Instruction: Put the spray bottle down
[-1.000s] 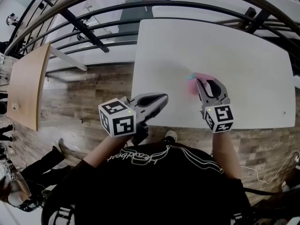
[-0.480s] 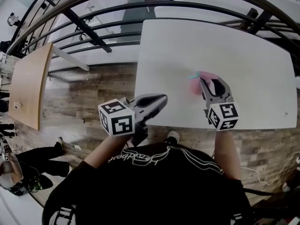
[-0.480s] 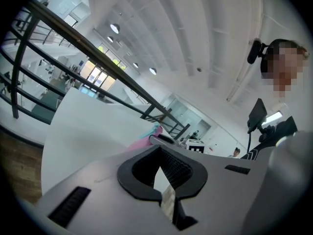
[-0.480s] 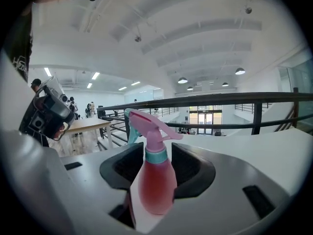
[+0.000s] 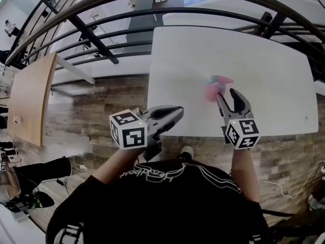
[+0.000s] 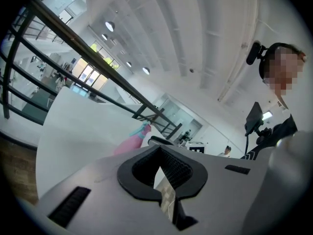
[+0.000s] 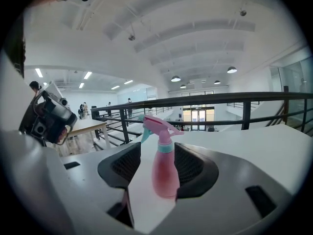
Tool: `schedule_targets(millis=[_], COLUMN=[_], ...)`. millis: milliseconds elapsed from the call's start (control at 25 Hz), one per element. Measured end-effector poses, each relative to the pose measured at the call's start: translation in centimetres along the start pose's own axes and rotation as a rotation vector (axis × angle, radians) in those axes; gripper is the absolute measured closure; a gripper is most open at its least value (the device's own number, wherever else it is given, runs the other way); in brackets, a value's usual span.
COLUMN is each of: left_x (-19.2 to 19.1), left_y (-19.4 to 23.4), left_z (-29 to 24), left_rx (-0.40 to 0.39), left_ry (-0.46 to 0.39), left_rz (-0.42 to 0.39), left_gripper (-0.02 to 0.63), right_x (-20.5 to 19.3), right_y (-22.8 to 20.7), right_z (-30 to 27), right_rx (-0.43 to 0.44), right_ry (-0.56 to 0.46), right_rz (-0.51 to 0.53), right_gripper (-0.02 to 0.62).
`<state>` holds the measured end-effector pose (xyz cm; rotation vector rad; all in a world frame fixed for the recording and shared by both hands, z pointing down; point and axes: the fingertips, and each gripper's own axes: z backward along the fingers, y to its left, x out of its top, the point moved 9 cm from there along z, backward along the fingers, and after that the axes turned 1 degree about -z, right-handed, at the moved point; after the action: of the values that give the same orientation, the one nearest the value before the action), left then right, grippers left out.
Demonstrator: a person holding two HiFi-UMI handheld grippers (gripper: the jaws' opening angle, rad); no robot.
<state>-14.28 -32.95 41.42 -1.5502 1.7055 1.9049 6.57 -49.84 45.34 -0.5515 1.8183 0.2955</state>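
Observation:
A pink spray bottle (image 5: 212, 89) with a teal collar and trigger stands upright on the white table (image 5: 254, 50). My right gripper (image 5: 227, 93) sits just behind it on the near side. In the right gripper view the bottle (image 7: 165, 173) stands between the spread jaws of the right gripper (image 7: 159, 169). The jaws are opening and neither pad presses on the bottle. My left gripper (image 5: 177, 111) hovers over the table's near edge to the left, jaws together and holding nothing. In the left gripper view, the bottle (image 6: 131, 141) shows beyond the left gripper (image 6: 159, 169).
A black railing (image 5: 101, 34) runs behind and left of the table. A wooden table (image 5: 28, 95) stands far left over plank flooring. People stand at the lower left (image 5: 30, 182). A white cable (image 5: 299, 184) lies on the floor at the right.
My right gripper has drawn back from the bottle toward the person and its jaws have spread. The bottle now stands free. The left gripper has hardly moved.

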Motion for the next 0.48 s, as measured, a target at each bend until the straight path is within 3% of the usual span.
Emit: schedule_targets(millis=[120,360,480], left_x=[0.4,1.2,1.5], left_y=[-1.3,-4.7,-6.5], left_z=[0.9,3.5,5.5], left_rx=[-0.029,-0.071,-0.059], left_ry=[0.001,0.001,0.014], left_rz=[-0.037,-0.161,-0.272], left_gripper=[0.603,0.603,0.603], right_x=[1.0,4.4,5.9], right_y=[2.3,8.2,11.3], right_z=[2.2,7.5,9.9], right_rx=[0.018,0.11,0.169], right_ry=[0.005,-0.012,-0.02], right_rz=[-0.01,0.087,0.015], right_gripper=[0.423,0.425,0.457])
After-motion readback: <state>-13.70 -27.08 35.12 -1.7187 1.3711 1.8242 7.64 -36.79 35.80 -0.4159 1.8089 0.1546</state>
